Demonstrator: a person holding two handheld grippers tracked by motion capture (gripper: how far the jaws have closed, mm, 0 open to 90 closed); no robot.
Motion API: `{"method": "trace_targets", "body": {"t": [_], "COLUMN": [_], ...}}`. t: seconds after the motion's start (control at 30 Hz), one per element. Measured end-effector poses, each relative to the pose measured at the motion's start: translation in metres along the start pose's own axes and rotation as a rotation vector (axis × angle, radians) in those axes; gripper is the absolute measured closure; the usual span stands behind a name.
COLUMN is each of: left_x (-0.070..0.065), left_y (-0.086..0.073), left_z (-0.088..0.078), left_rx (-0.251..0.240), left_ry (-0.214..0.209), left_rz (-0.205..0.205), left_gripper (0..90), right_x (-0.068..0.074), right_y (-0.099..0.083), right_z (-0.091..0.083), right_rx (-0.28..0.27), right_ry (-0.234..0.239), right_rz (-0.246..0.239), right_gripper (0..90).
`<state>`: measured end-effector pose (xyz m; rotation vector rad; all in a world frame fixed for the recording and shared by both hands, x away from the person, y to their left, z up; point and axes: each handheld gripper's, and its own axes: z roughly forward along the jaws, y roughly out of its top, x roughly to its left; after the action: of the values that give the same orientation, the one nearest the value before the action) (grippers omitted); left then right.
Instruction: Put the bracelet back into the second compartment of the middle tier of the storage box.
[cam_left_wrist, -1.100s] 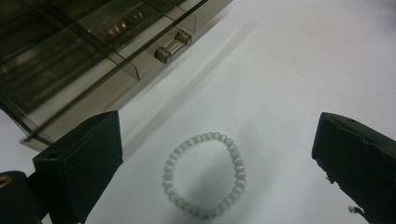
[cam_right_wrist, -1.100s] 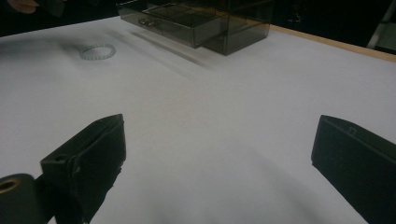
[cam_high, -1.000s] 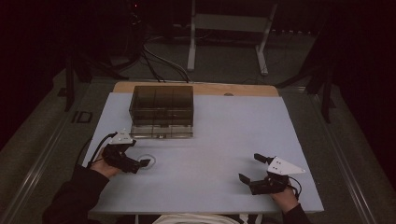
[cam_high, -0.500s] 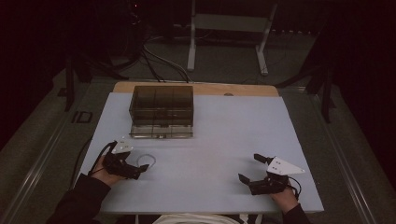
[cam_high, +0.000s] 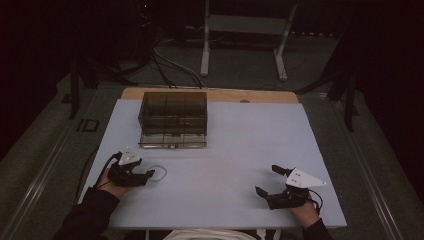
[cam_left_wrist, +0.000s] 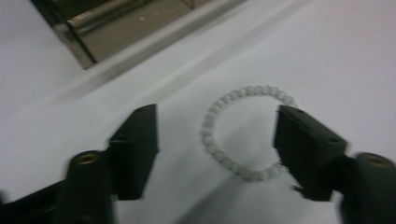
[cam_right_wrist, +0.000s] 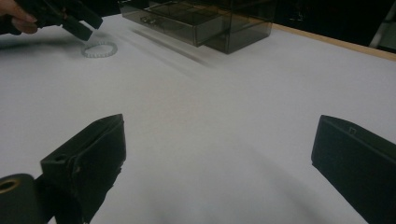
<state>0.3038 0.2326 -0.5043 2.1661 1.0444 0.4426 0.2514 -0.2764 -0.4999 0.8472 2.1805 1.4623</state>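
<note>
step: reach for pickup | white beaded bracelet (cam_left_wrist: 245, 133) lying flat on bench, near left, framed by released left gripper (cam_left_wrist: 217, 149) | right gripper (cam_right_wrist: 219, 163) released, idle | next: lowering, closure on beads judged needed

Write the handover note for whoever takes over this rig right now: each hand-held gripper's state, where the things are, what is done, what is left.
Left hand-held gripper: open, jaws either side of the bead bracelet, not gripping it.
Right hand-held gripper: open, over bare table at near right.
Bracelet lies flat on the table, in front of the smoky clear drawer box.
Done: left gripper lined up on the bracelet.
Left: close on it and lift; probably it goes to the box.
</note>
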Motion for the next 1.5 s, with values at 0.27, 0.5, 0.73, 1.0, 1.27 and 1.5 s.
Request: {"method": "trace_targets", "body": {"t": [0.27, 0.5, 0.73, 1.0, 1.27, 1.5], "left_x": [-0.001, -0.001, -0.004, -0.010, -0.010, -0.015], "left_y": [-0.003, -0.003, 0.000, 0.003, 0.003, 0.005], "left_z": [0.007, 0.012, 0.015, 0.016, 0.015, 0.012], "left_rx": [0.055, 0.060, 0.076, 0.103, 0.093, 0.078], "left_ry": [-0.008, -0.028, -0.015, 0.016, 0.014, -0.043], "left_rz": [0.027, 0.020, 0.022, 0.028, 0.016, 0.007], "left_gripper": [63.1, 73.3, 82.3, 86.9, 87.3, 87.3], "right_x": [0.000, 0.000, 0.000, 0.001, 0.000, 0.000], "right_y": [0.000, 0.000, 0.000, 0.000, 0.000, 0.000], "right_z": [0.000, 0.000, 0.000, 0.000, 0.000, 0.000], "right_rx": [0.001, 0.002, 0.003, 0.005, 0.005, 0.003], "right_ry": [-0.001, -0.001, 0.002, 0.004, 0.004, 0.000], "right_rz": [0.002, 0.002, 0.006, 0.006, 0.009, 0.012], "right_gripper": [2.8, 2.7, 2.8, 2.7, 2.8, 2.7]}}
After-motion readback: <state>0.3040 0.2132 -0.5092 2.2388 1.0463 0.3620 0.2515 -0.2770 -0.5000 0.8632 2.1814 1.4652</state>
